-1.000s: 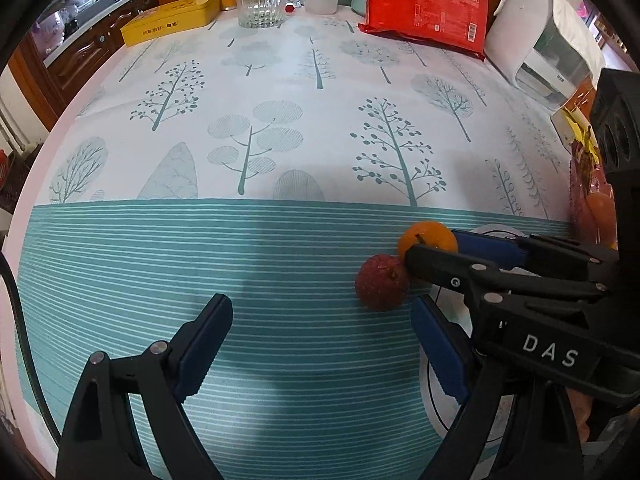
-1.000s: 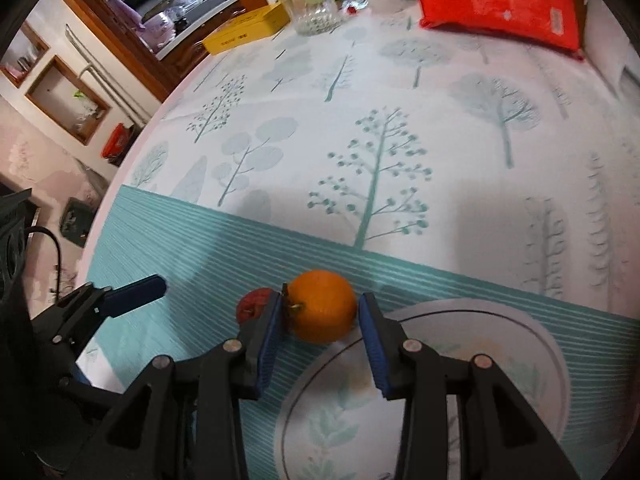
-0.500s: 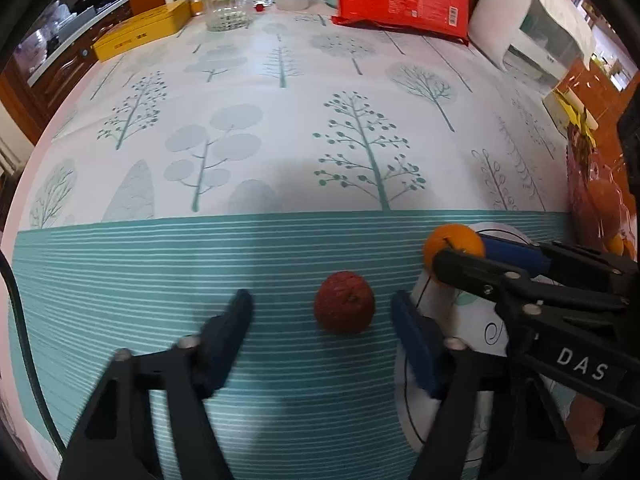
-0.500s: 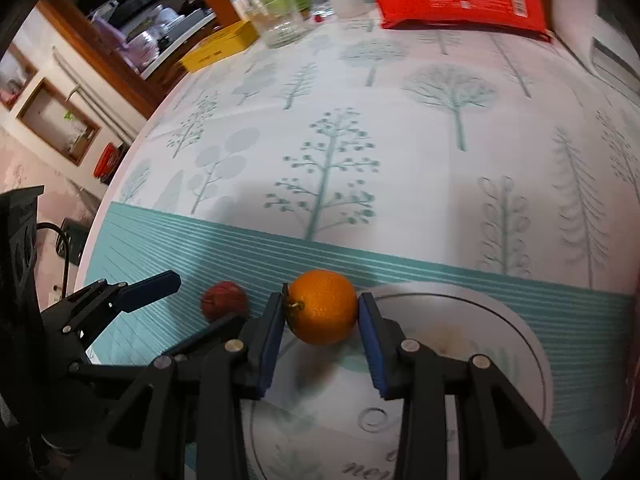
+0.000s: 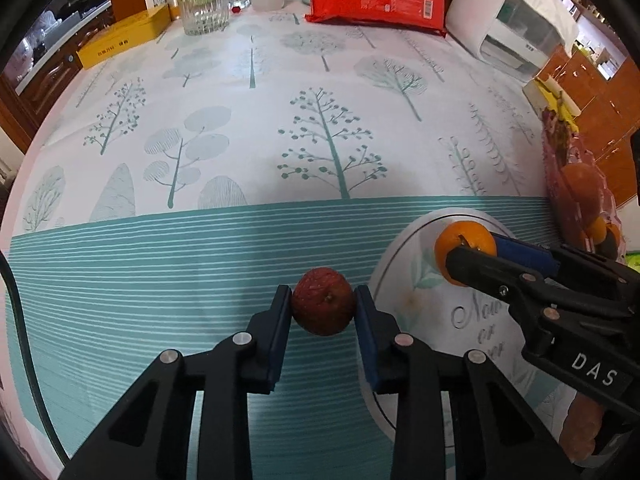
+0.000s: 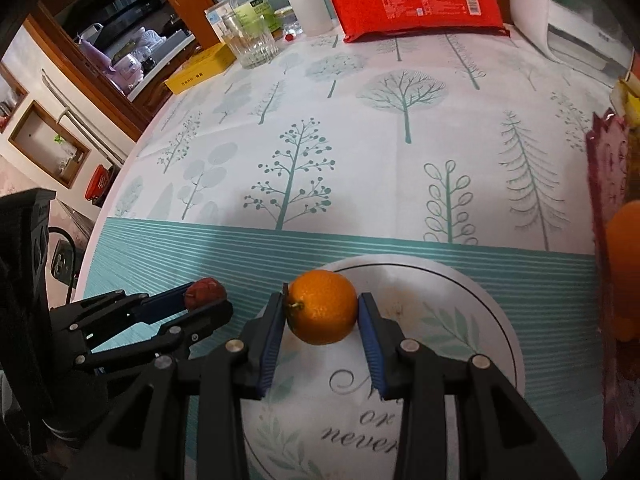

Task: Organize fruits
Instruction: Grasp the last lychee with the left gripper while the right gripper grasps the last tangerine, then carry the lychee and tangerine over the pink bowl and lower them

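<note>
Tablecloth [image 5: 256, 128], 1 plate [image 6: 472, 304], 1 orange [image 6: 322, 307], 1 lychee [image 5: 322, 301]

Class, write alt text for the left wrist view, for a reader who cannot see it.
The left tool grips a small dark red fruit over a teal-striped tablecloth. To its right, the right tool holds an orange above a white plate.

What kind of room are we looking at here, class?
Probably a home dining area or kitchen: a table with a tree-printed tablecloth, a ribbed clear drinking glass beside a yellow box, and wooden cabinets holding kitchenware.
</note>
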Motion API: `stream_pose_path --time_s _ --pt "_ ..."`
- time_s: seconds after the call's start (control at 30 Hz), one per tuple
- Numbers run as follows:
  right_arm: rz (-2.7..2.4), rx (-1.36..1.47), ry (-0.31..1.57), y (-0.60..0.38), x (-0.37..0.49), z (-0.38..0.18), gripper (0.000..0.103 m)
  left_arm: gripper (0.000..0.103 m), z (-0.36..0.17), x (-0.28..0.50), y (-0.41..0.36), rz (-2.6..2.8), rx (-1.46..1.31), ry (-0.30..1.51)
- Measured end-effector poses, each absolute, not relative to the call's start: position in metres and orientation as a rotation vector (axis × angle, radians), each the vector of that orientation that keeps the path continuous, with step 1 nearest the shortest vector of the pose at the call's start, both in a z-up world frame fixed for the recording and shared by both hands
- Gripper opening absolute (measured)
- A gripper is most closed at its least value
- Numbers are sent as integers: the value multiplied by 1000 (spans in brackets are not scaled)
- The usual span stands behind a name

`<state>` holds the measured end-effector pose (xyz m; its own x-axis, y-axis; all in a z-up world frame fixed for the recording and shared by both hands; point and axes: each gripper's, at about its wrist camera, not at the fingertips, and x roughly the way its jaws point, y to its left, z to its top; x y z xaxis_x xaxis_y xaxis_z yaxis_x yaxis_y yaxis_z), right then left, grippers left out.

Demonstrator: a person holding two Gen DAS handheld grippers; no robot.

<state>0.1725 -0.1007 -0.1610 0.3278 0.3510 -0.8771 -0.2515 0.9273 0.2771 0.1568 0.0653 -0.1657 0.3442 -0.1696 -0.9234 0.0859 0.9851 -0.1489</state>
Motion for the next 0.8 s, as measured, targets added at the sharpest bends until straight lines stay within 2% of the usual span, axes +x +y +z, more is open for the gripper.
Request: stream_pose_path --time_s 0.33,0.8 --pt "398 98 1069 -131 135 -119 37 30 -112 134 27 -215 -49 1114" --pt "278 85 868 -266 106 -35 37 30 -6 151 -132 -379 84 912"
